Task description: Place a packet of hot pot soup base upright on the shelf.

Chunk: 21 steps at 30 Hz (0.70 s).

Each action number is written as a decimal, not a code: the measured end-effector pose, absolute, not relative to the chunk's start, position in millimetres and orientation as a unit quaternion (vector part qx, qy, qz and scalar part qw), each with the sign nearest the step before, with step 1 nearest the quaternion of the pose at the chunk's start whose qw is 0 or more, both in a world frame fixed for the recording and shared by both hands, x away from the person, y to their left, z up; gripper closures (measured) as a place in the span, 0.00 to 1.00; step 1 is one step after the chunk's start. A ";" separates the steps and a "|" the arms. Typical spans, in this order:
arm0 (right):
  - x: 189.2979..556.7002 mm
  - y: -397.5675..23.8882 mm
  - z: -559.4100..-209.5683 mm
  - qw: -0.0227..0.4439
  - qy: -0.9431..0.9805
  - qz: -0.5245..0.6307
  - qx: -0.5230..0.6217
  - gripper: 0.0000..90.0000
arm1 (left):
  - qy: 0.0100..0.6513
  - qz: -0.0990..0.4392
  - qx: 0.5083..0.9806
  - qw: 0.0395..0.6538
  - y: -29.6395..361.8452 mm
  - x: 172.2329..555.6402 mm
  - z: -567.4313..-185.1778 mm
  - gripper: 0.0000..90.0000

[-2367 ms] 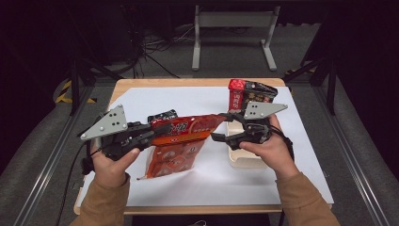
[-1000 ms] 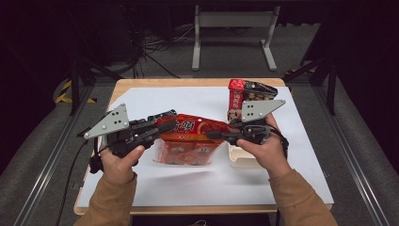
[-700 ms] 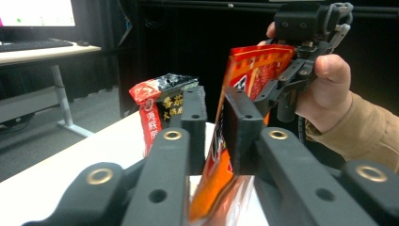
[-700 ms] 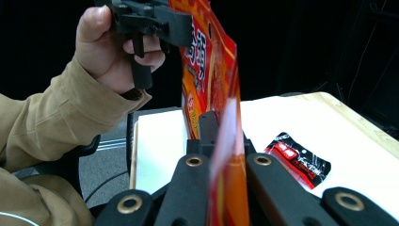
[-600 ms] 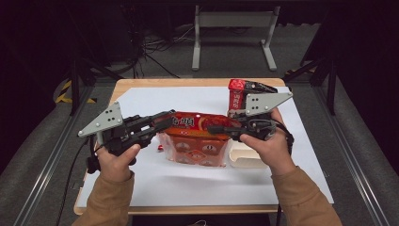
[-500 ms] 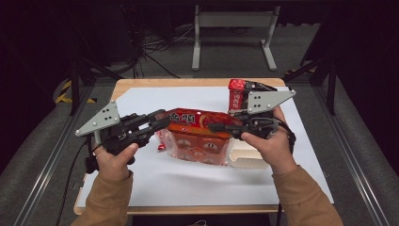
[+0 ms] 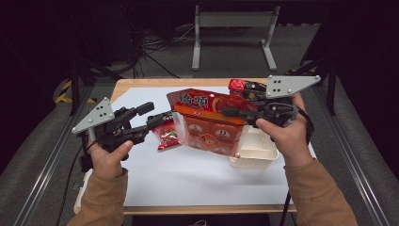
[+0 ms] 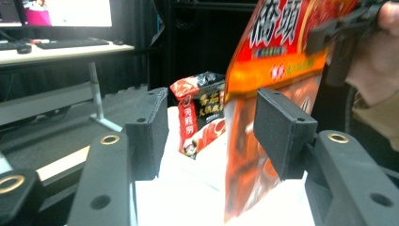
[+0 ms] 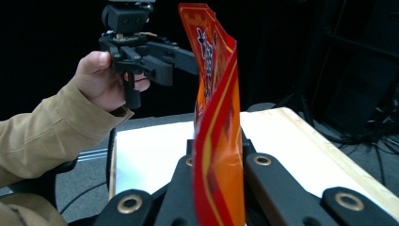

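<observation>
high view: the right gripper [image 7: 225, 112] is clamped on the top edge of the big red bag [image 7: 207, 123] and holds it up off the white sheet [image 7: 188, 174], the bag hanging at a tilt. just right of the bag sits a white tray [image 7: 254, 151]; behind the bag is a dark snack pack [image 7: 247, 87]. a small red packet [image 7: 167, 136] lies on the sheet just left of the bag's lower edge. the left gripper [image 7: 157, 115] is beside the bag's left edge, its jaws apart and touching nothing; they have just been opening, with nothing between them.

left gripper view: the two black pads [image 8: 150, 132] stand apart. the bag [image 8: 268, 108] hangs past them, its edge seen in the gap but farther off, not pressed. the dark pack [image 8: 202, 113] stands behind and left of the bag, and the other hand's gripper [image 8: 346, 28] grips the bag near its top.

right gripper view: the bag [image 9: 216, 141] rises edge-on from between the closed jaws, pinched tight. the left gripper [image 9: 176, 59] is beyond the bag, to its left, held by a hand [image 9: 99, 80].

judging by this, the bag is lifted and handed to one gripper; the small packet looks to have come out of it. what is left is likely setting the bag down or emptying it, perhaps into the tray.
</observation>
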State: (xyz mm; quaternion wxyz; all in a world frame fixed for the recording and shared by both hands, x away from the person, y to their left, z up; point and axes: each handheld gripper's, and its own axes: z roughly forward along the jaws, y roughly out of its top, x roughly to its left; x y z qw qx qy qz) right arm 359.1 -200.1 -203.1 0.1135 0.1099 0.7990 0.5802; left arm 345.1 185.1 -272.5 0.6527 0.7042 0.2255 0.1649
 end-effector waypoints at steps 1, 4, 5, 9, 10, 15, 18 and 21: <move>359.0 -203.2 -200.9 0.118 0.799 0.579 0.112 1.00 | 0.228 0.165 0.706 0.651 185.9 346.1 -273.3 0.51; 359.1 -212.5 -196.6 0.128 0.796 0.578 0.122 1.00 | 0.234 0.160 0.715 0.639 187.7 349.2 -276.5 0.50; 359.2 -214.6 -195.9 0.131 0.796 0.579 0.124 1.00 | 0.236 0.161 0.717 0.636 188.6 350.7 -277.8 0.50; 358.9 -223.3 -193.7 0.142 0.793 0.577 0.133 1.00 | 0.242 0.159 0.721 0.630 190.9 355.1 -282.1 0.48; 359.1 -225.7 -193.3 0.144 0.792 0.577 0.135 1.00 | 0.244 0.158 0.722 0.627 191.4 356.6 -283.5 0.48; 361.9 -238.6 -192.1 0.160 0.787 0.577 0.151 1.00 | 0.254 0.166 0.728 0.614 194.4 362.0 -288.6 0.46; 363.4 -246.8 -190.9 0.169 0.784 0.576 0.158 1.00 | 0.259 0.176 0.731 0.606 196.7 366.0 -292.6 0.44; 364.7 -254.6 -189.1 0.178 0.781 0.576 0.164 1.00 | 0.261 0.186 0.728 0.606 199.1 369.4 -297.4 0.42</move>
